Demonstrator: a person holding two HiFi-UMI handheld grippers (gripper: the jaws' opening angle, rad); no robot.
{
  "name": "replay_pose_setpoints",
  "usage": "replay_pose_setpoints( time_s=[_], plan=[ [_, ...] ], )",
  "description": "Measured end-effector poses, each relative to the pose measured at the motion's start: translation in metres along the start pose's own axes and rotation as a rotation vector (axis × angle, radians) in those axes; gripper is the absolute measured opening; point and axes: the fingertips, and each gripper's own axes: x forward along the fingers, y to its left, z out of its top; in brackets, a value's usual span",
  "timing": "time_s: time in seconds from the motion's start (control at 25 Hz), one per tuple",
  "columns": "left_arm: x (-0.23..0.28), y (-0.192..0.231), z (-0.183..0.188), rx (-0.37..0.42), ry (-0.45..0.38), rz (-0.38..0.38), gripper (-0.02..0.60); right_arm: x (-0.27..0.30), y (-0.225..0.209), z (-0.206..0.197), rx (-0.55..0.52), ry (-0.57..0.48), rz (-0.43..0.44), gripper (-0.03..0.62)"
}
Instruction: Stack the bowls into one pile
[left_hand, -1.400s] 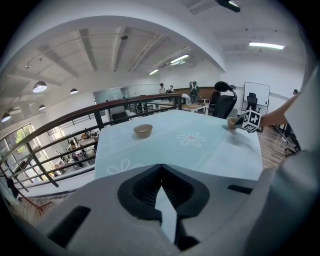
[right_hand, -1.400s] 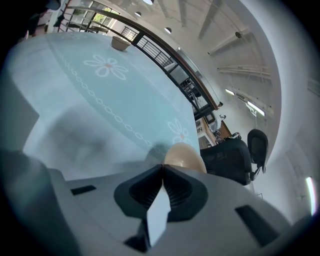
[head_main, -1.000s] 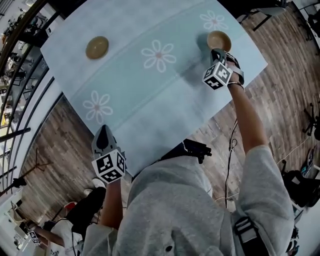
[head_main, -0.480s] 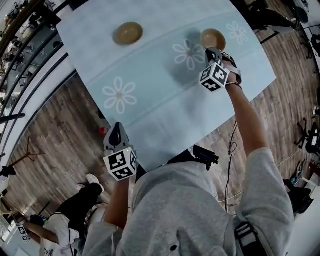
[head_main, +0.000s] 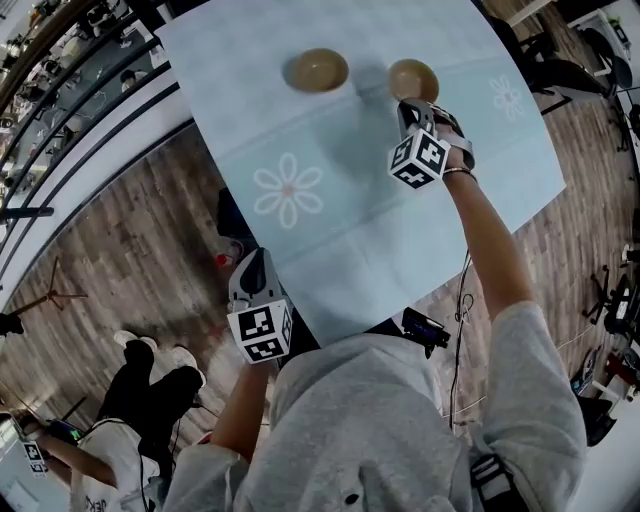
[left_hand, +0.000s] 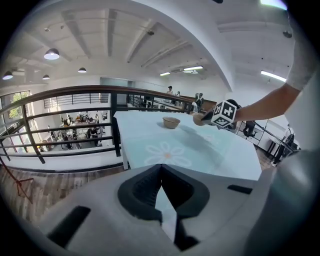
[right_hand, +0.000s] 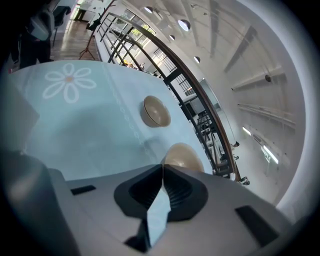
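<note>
Two tan bowls are at the far end of the pale blue flowered table (head_main: 400, 225). One bowl (head_main: 320, 70) (right_hand: 156, 111) (left_hand: 171, 122) sits alone on the cloth. My right gripper (head_main: 408, 104) (right_hand: 162, 165) is shut on the near rim of the second bowl (head_main: 413, 78) (right_hand: 184, 156) and holds it just right of the first, a shadow beneath it. In the left gripper view this held bowl (left_hand: 200, 119) is small, beside the right gripper's marker cube (left_hand: 225, 114). My left gripper (head_main: 255, 275) (left_hand: 161, 166) is shut and empty, off the table's near left edge.
A black railing (head_main: 90, 130) (left_hand: 75, 95) runs past the table's left side over a wooden floor. A person (head_main: 140, 400) is on the floor at the lower left. Office chairs (head_main: 565, 70) stand beyond the table's right corner. White flowers (head_main: 288, 188) mark the cloth.
My right gripper has carried its bowl leftward across the table, ending close beside the other bowl. The left gripper has shifted a little by the table's near edge.
</note>
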Motion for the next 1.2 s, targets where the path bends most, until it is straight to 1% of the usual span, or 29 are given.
replay_pose_setpoints(
  time_s=[0.28,0.56,0.72,0.88,1.2],
  plan=[
    [0.010,0.033,0.001,-0.031,0.000,-0.002,0.017,0.018,0.009,0.088,-0.010,-0.093,0.019,0.029],
    [0.019,0.054,0.003,-0.056,0.000,0.007,0.017,0.036,0.018,0.144,-0.051,-0.159,0.041,0.029],
    [0.023,0.063,-0.001,-0.072,0.007,0.009,0.017,0.049,0.029,0.158,-0.067,-0.160,0.070,0.031],
    [0.026,0.067,-0.001,-0.079,0.010,0.009,0.017,0.056,0.040,0.164,-0.049,-0.167,0.113,0.031],
    [0.028,0.072,0.000,-0.082,0.007,-0.002,0.017,0.060,0.040,0.167,0.095,-0.161,0.163,0.031]
  ],
)
